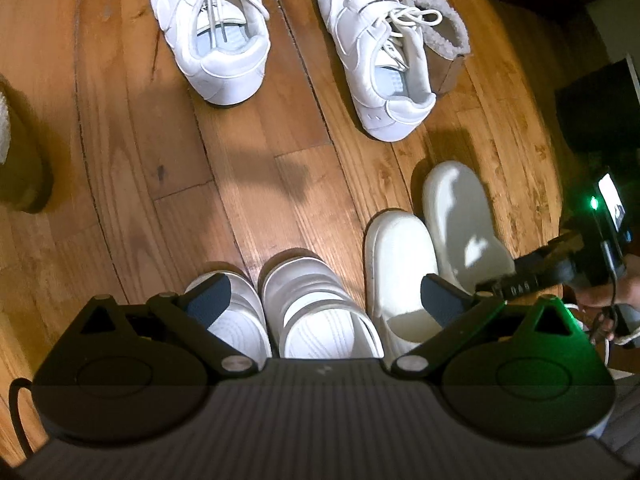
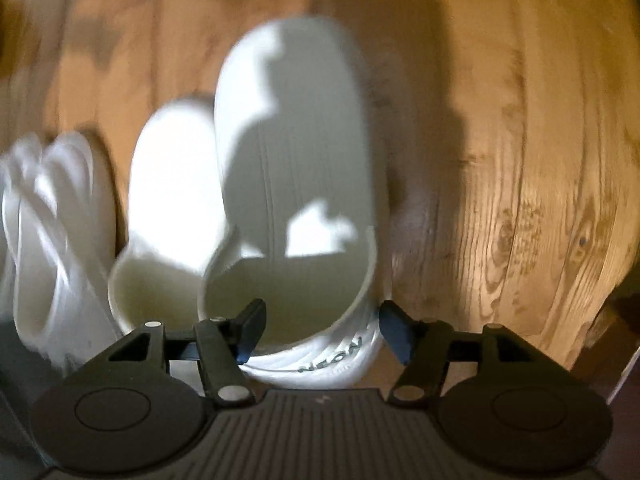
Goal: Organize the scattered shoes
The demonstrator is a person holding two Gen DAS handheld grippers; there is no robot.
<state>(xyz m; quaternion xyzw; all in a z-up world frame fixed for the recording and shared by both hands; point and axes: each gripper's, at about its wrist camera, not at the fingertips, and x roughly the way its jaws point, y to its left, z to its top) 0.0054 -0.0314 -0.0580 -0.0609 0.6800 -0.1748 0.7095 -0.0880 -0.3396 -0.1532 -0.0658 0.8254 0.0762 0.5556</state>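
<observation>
Slip-on shoes (image 1: 400,264), cream, paired on wooden floor (image 1: 248,184). Right gripper (image 2: 320,330) spread around one heel; left gripper (image 1: 326,304) released, empty.

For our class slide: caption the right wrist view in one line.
Open right tongs straddle the heel of a white slip-on shoe on the wooden floor.
</observation>
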